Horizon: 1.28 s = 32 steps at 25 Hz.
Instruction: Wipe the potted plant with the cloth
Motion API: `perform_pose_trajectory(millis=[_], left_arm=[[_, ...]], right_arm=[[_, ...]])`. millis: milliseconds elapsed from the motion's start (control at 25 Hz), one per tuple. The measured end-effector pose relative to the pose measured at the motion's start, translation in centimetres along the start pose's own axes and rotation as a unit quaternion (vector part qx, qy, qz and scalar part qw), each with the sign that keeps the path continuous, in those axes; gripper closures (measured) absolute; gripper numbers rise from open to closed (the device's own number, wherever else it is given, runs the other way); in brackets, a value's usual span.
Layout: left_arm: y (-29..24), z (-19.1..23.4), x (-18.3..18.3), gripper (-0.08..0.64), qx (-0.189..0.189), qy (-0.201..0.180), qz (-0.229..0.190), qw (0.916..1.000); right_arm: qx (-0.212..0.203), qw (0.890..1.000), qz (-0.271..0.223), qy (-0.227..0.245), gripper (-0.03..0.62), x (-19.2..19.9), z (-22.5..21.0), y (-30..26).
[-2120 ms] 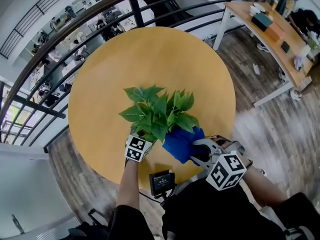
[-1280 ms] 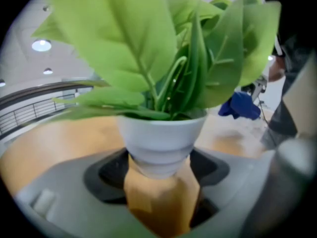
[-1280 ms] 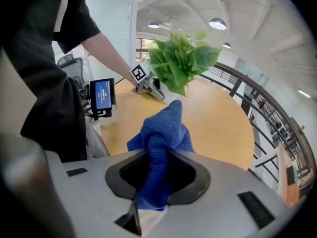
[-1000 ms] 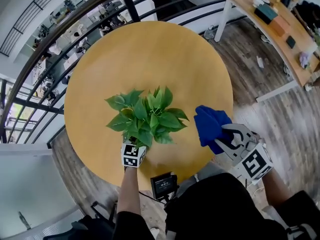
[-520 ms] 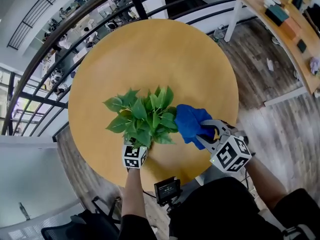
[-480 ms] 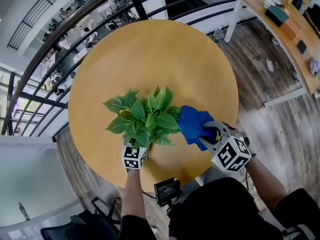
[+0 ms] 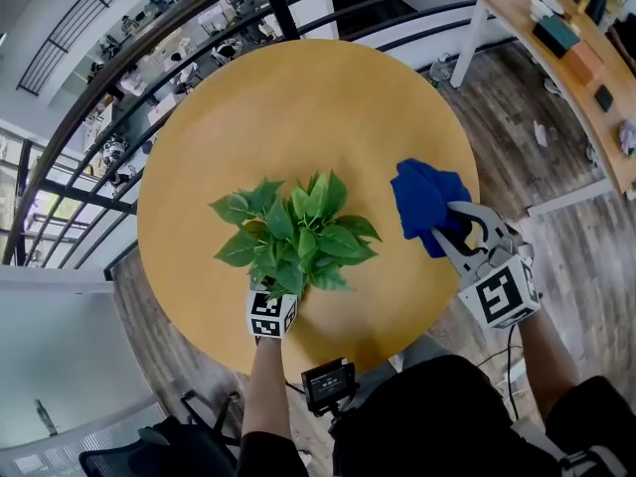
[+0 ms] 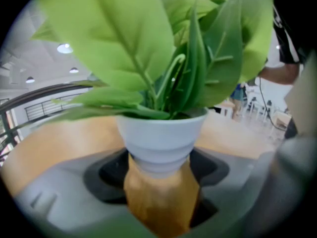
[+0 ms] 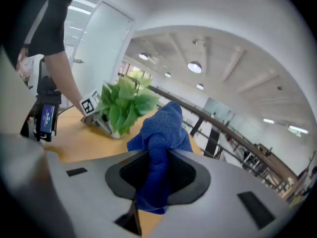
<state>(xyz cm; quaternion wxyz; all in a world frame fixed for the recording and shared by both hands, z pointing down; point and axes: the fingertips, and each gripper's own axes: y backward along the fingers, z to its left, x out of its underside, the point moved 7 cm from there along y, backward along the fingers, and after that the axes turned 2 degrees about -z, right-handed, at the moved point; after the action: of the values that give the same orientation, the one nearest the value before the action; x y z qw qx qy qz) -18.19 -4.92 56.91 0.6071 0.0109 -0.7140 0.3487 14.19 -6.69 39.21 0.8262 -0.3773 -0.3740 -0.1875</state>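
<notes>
- Nearest the person, a small black screen device [image 7: 328,384] sits just off the near rim of the round tan worktop [image 7: 298,107].
- The left claw [image 7: 279,288] is at the plant's [image 7: 298,232] near side. Its jaws are set wide and closed round the narrow base of the white pot [image 8: 161,138].
- The pot stands upright on the worktop, nearer the person than the middle. Its green leaves spread above and over the claw.
- The right claw [image 7: 446,232] is to the plant's right, above the worktop near its right rim. Its jaws are pinched tight on the blue cloth [image 7: 425,197].
- The cloth bunches up beyond the jaws, and a short tail hangs below them.
- Cloth and plant are apart, and the cloth touches no leaf.
- Beyond the worktop curves a dark railing [image 7: 282,10].
- At far right a wooden desk [image 7: 561,78] stands on the plank floor [image 7: 517,137].
</notes>
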Motion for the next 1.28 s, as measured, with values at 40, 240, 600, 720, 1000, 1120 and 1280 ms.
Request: perform_pose_trajectory(millis=[40, 240, 600, 720, 1000, 1120, 1280], left_arm=[[0.0, 0.0, 0.0, 0.183, 0.000, 0.000, 0.000, 1.0000], [-0.1, 0.0, 0.2, 0.183, -0.002, 0.001, 0.001, 1.0000], [0.0, 0.0, 0.0, 0.184, 0.001, -0.001, 0.001, 1.0000], [-0.1, 0.0, 0.1, 0.186, 0.000, 0.000, 0.001, 1.0000], [0.0, 0.2, 0.2, 0.186, 0.000, 0.000, 0.000, 1.0000], [0.0, 0.3, 0.4, 0.186, 0.000, 0.001, 0.001, 1.0000], [0.1, 0.3, 0.4, 0.186, 0.000, 0.002, 0.003, 1.0000]], right_arm=[[0.016, 0.999, -0.033, 0.020, 0.490, -2.6, -0.9, 0.3], [0.039, 0.979, -0.125, 0.154, 0.491, -11.8, -0.1, -1.6], [-0.027, 0.980, -0.005, 0.198, 0.489, -6.6, 2.3, -9.8], [-0.050, 0.993, 0.006, 0.103, 0.489, -4.5, 1.6, -10.9], [-0.081, 0.991, -0.010, -0.101, 0.489, -1.5, 0.8, -11.7], [-0.081, 0.979, -0.023, -0.187, 0.489, -0.3, 0.1, -11.5], [-0.082, 0.960, -0.027, -0.267, 0.489, 1.1, -0.2, -11.1]])
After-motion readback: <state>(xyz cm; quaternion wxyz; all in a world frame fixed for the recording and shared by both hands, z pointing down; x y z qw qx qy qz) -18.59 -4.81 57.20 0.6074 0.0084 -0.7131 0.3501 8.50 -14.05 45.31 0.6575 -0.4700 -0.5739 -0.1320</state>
